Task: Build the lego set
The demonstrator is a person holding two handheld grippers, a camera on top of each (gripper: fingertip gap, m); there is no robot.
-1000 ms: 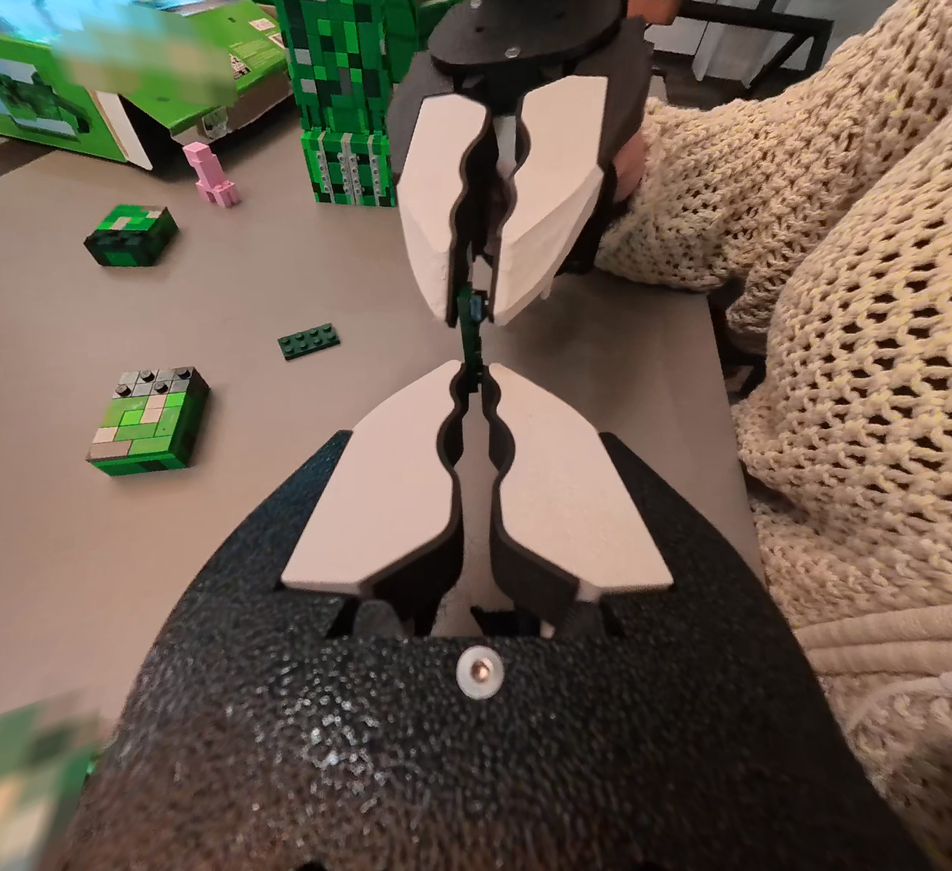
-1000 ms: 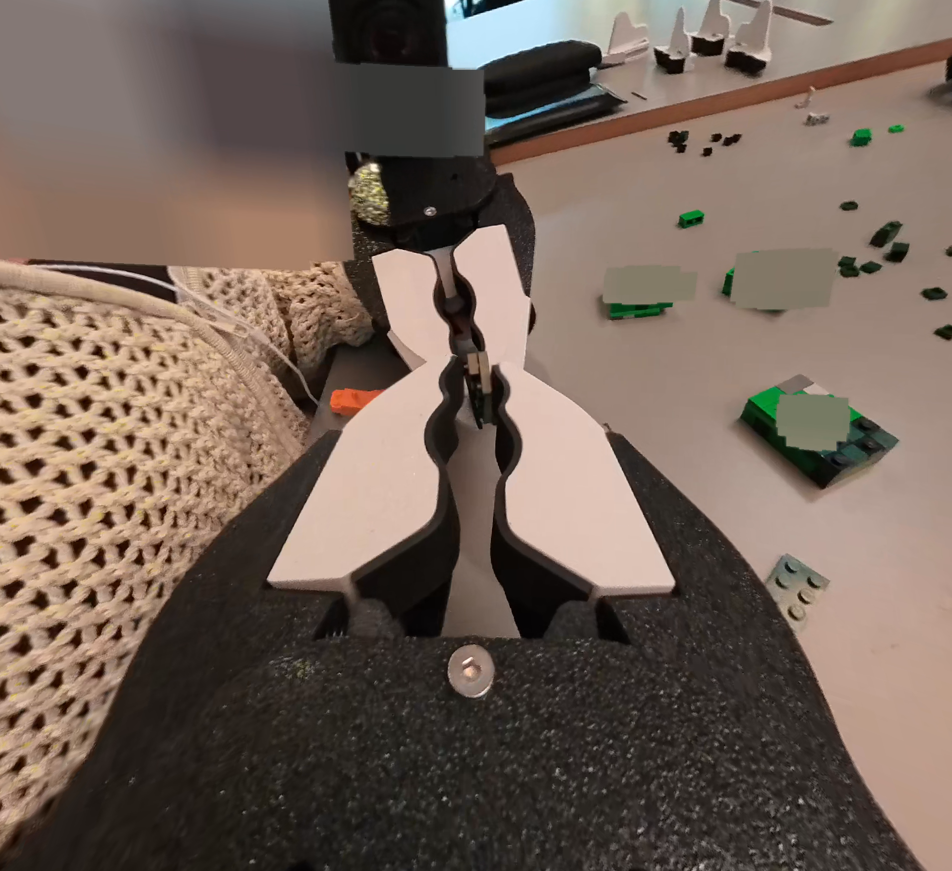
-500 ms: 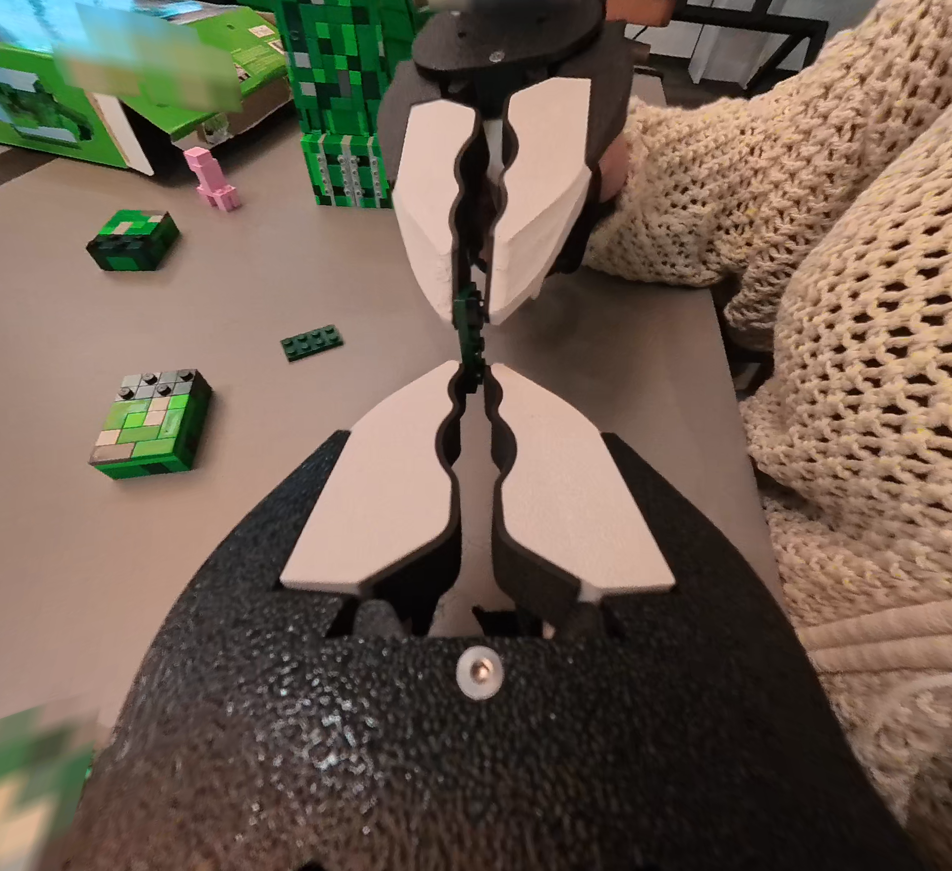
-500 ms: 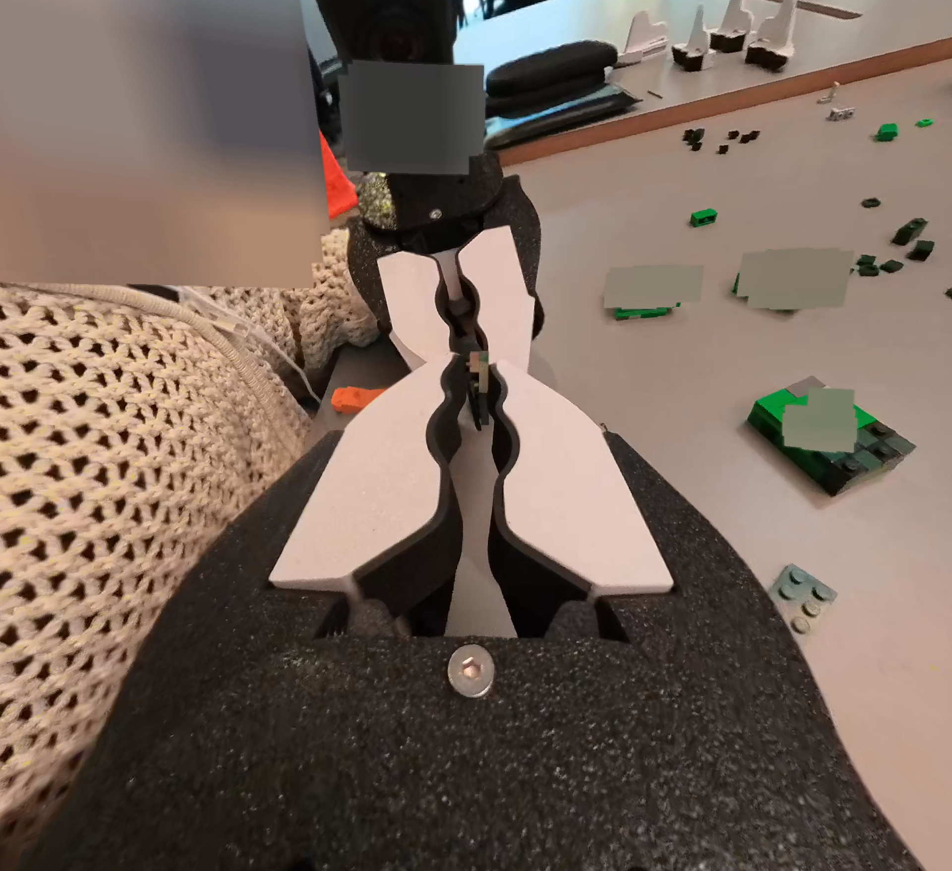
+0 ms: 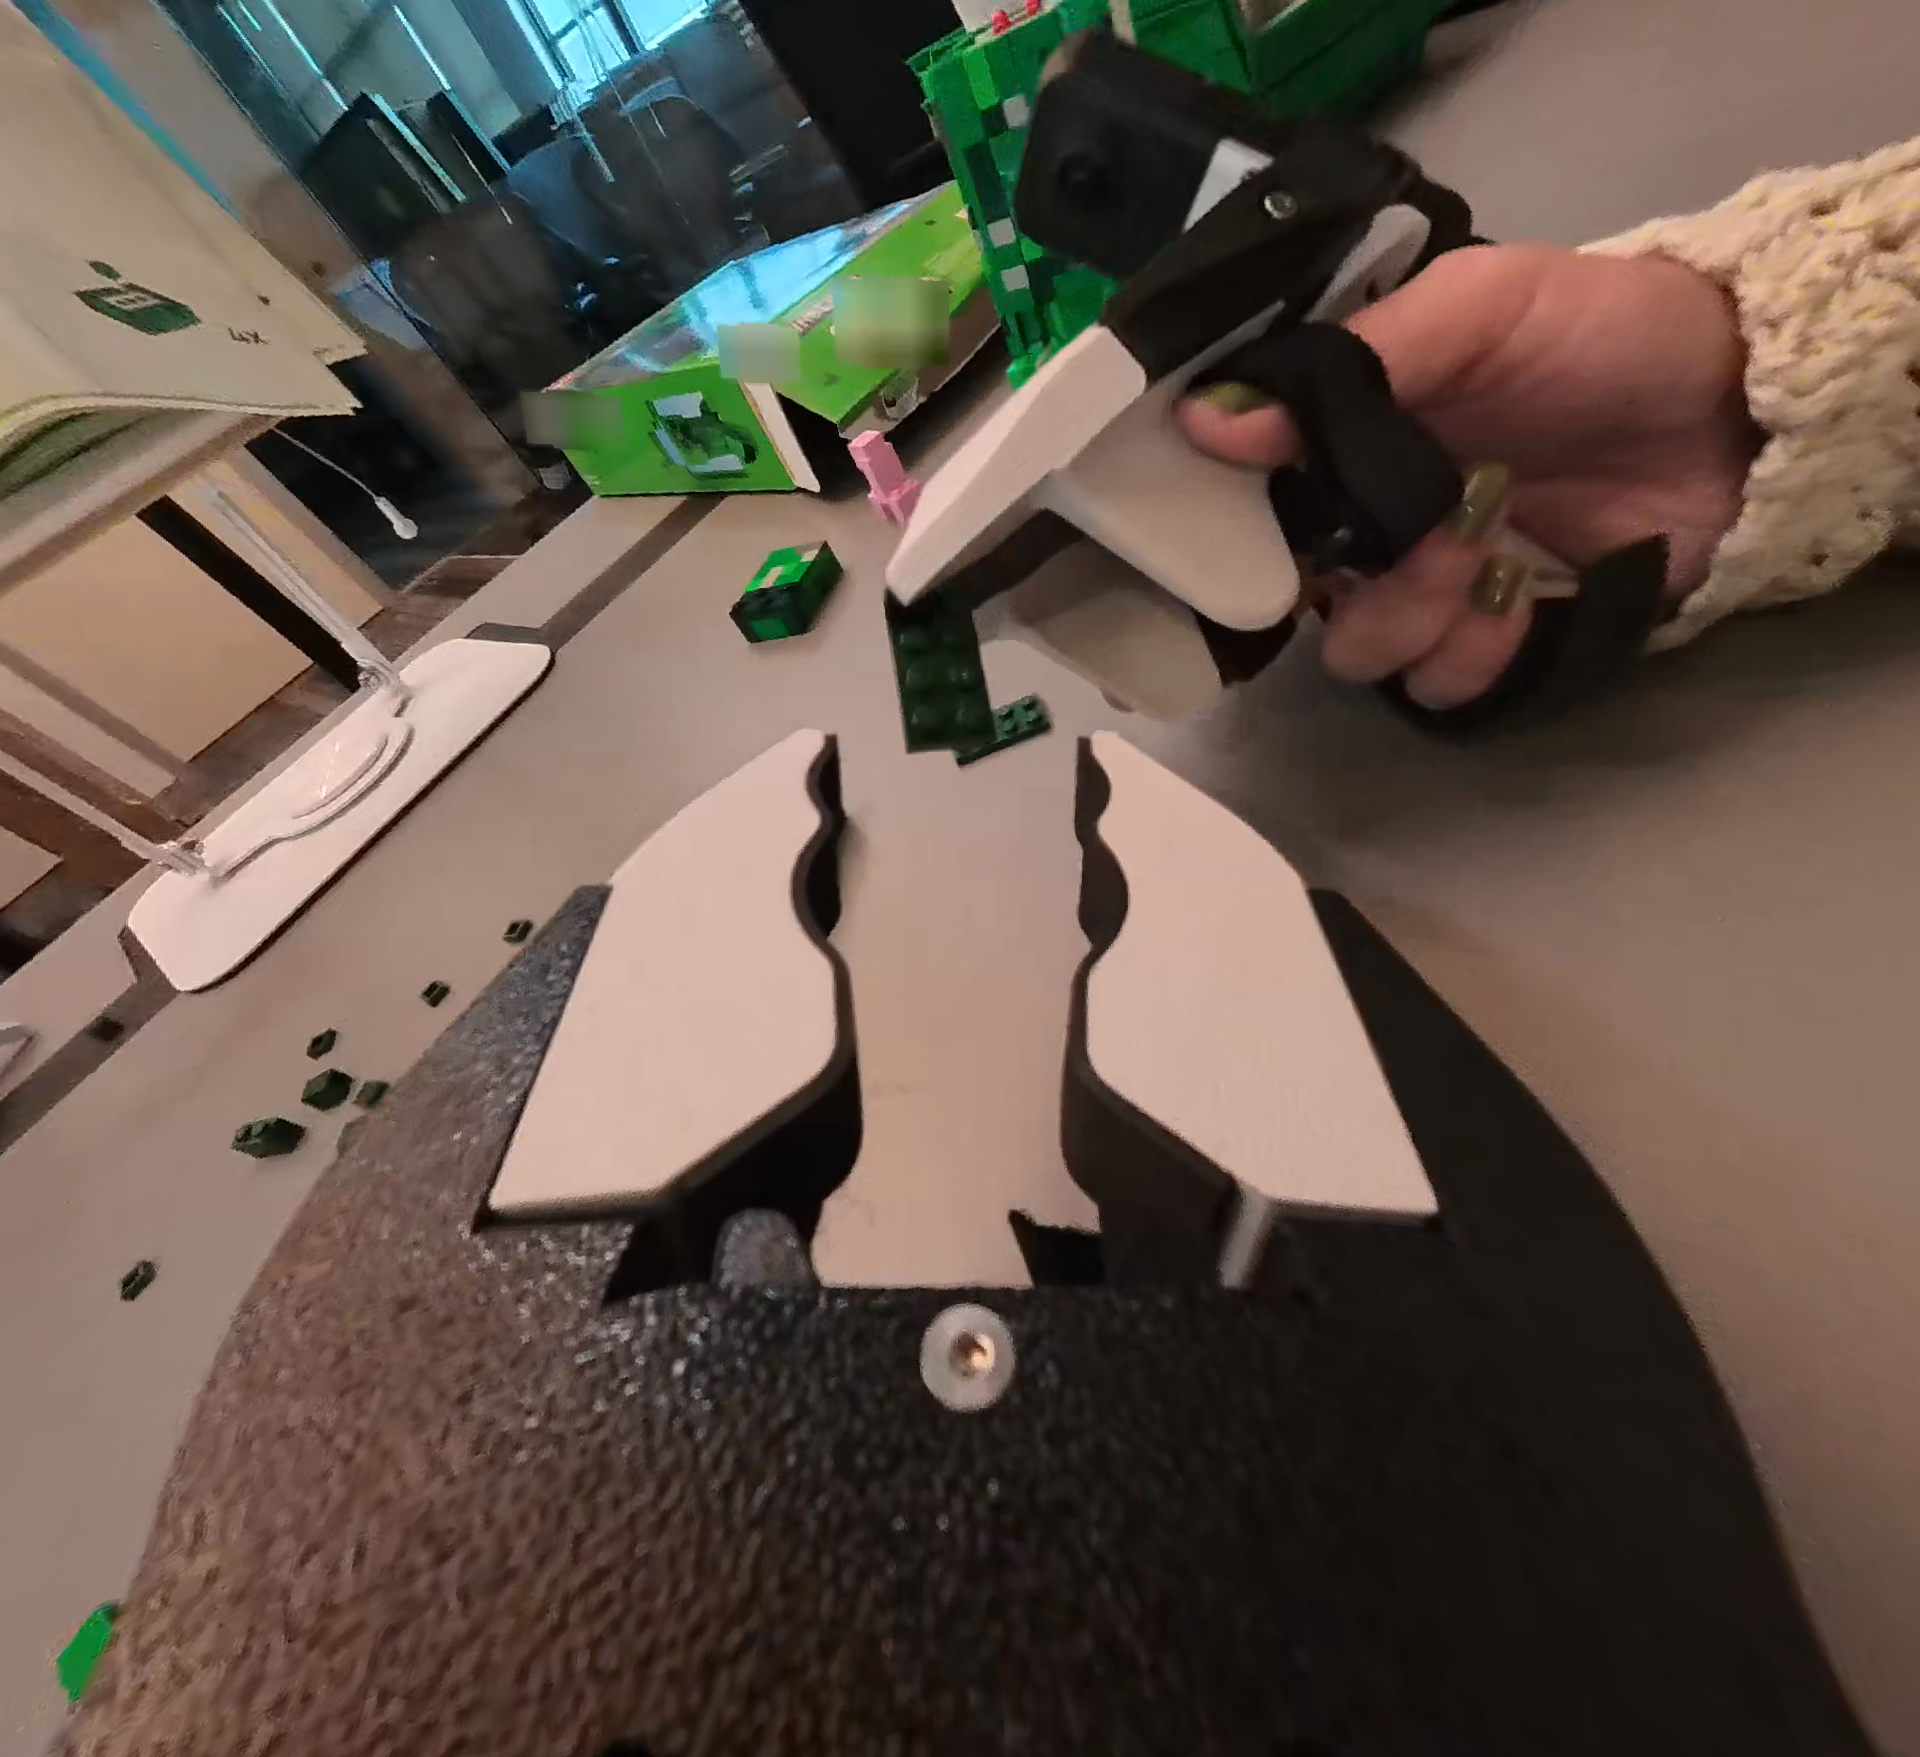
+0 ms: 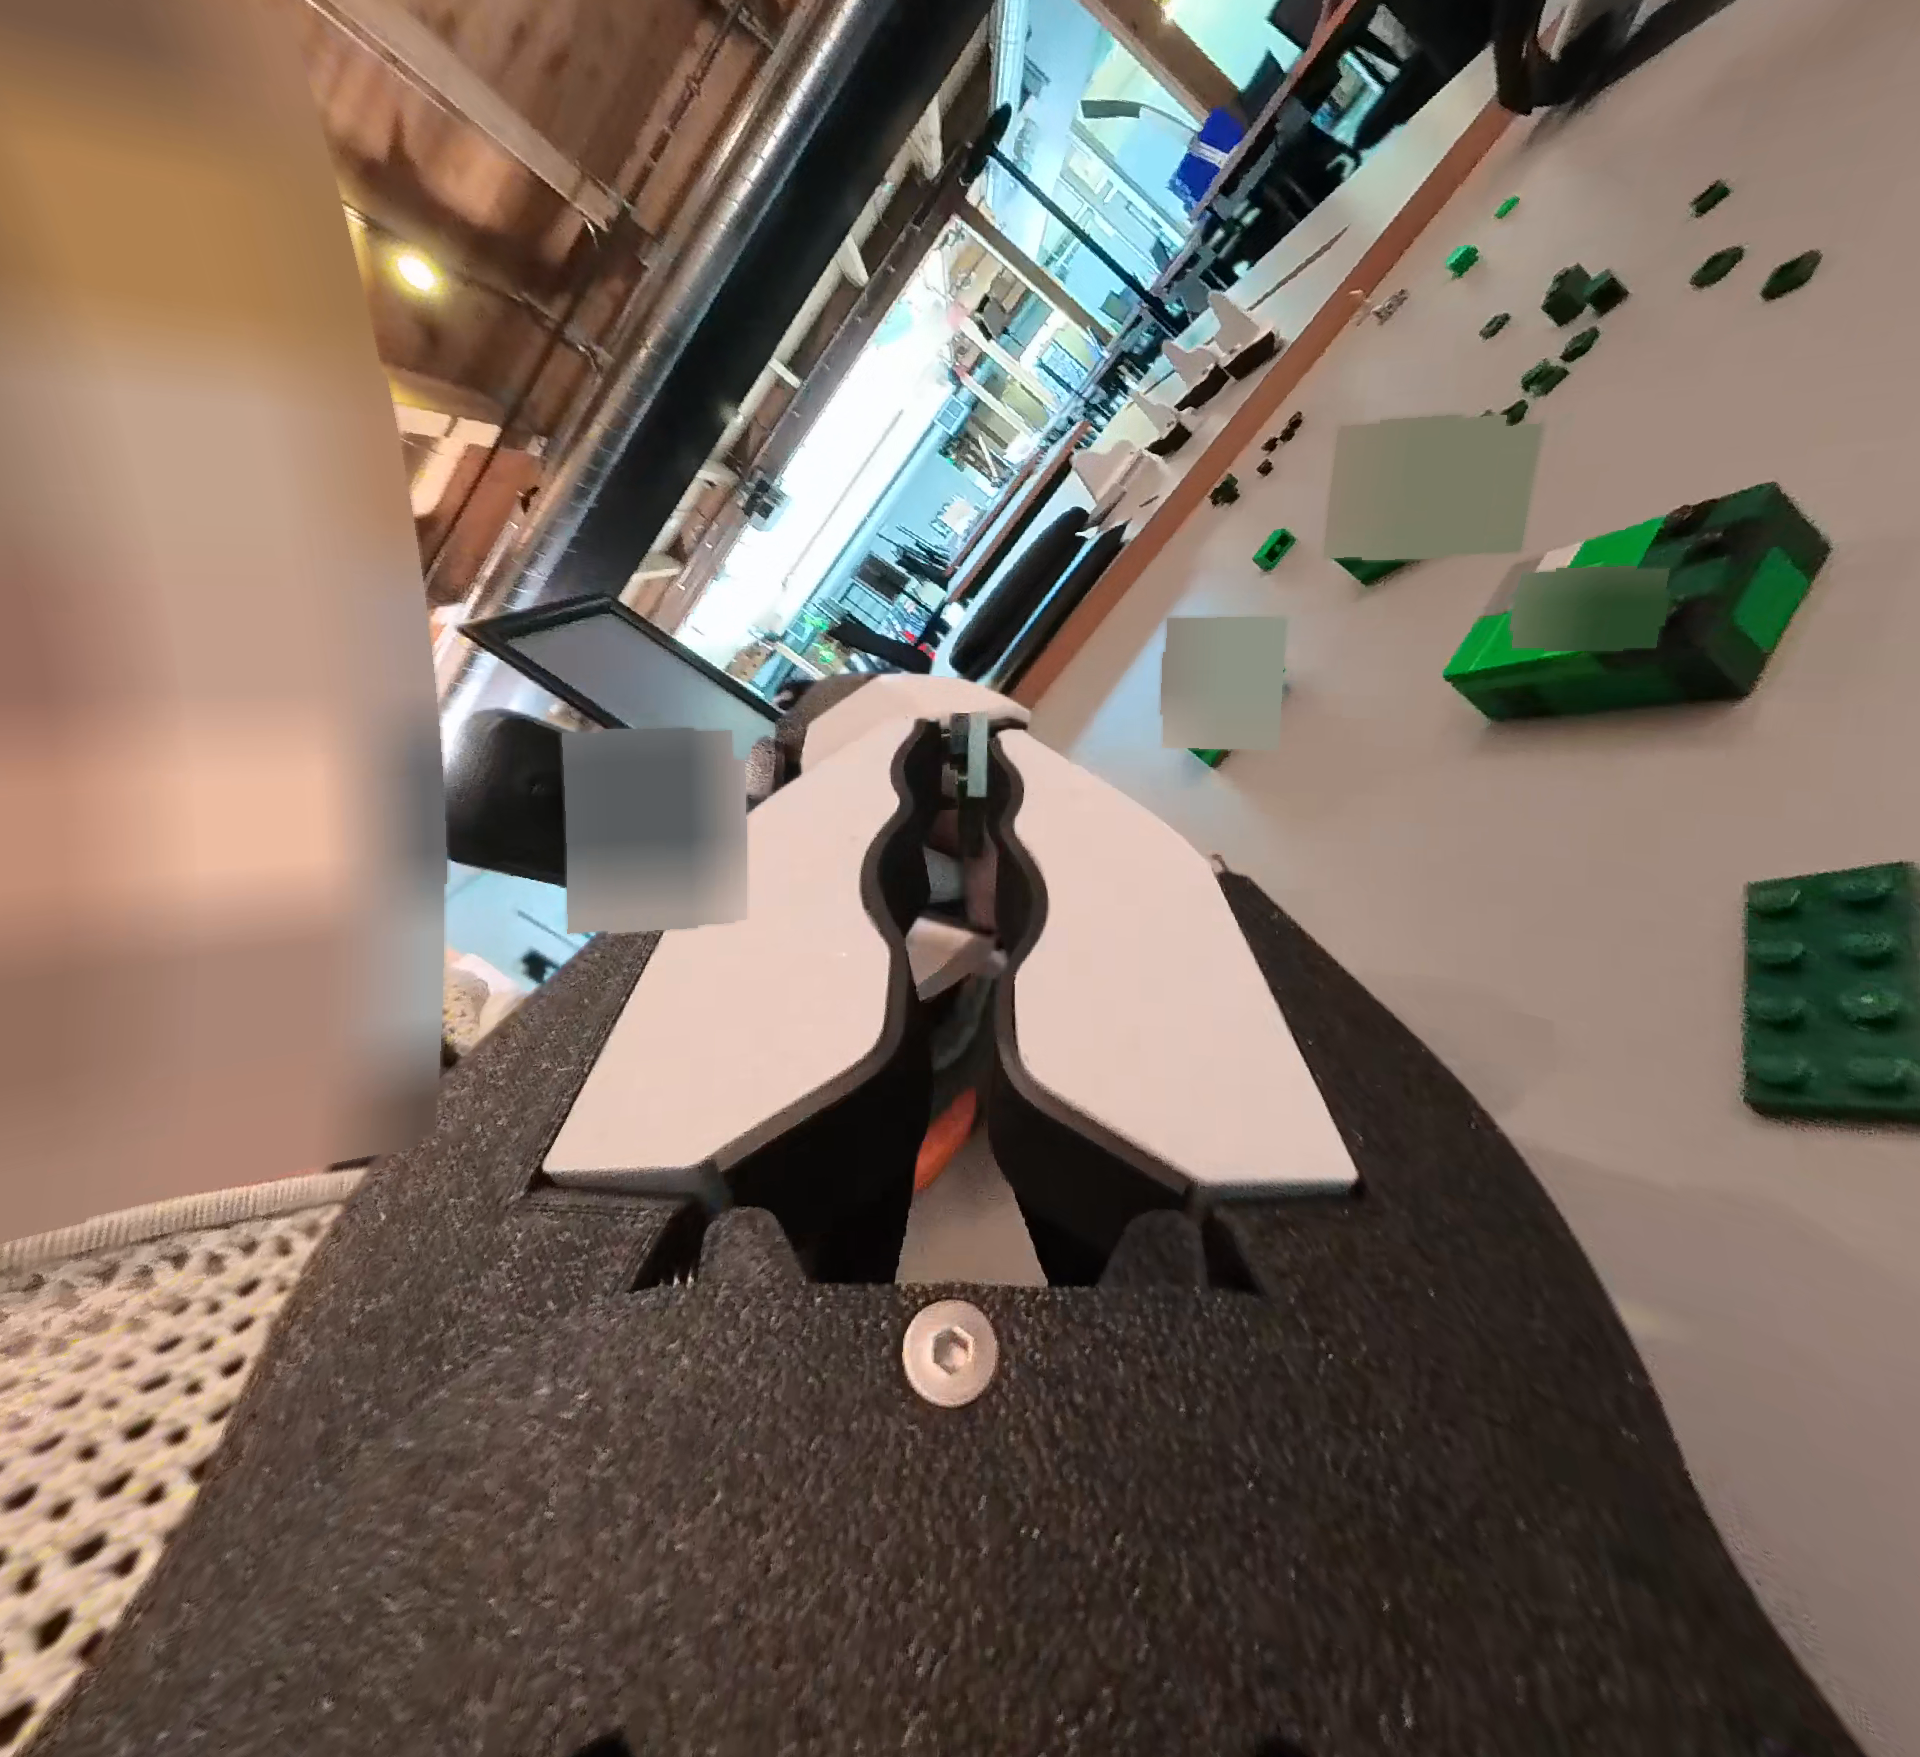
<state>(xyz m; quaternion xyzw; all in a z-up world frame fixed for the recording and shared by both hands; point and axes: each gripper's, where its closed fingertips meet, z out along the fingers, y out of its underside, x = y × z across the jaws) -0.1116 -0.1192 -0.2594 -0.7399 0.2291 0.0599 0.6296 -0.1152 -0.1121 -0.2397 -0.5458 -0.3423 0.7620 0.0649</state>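
The left gripper (image 5: pixel 956 762) has its jaws spread wide with nothing between them, its tips just short of the dark green plate assembly (image 5: pixel 940 684) that hangs in front of it. That assembly, a long studded plate with a smaller plate stuck crosswise at its lower end, is pinched by its upper end in the right gripper (image 5: pixel 914 585), whose fingers are pressed together on it; in the right wrist view the plate shows edge-on between the tips (image 6: pixel 971 757). The piece is off the table (image 5: pixel 1558 876), above the bare surface just ahead of the left tips

Judging from this, the step in hand is carrying the joined piece on to the build. To do it well, keep the right squeeze firm, since only a short end of the plate is held and the crosswise piece adds leverage that could twist it loose. Lower it flat, not tilted. The left jaws are best sent to the next piece: loose dark green bits (image 5: pixel 270 1136) lie to their left, and another dark green plate (image 6: pixel 1834 990) lies to the right of the right gripper
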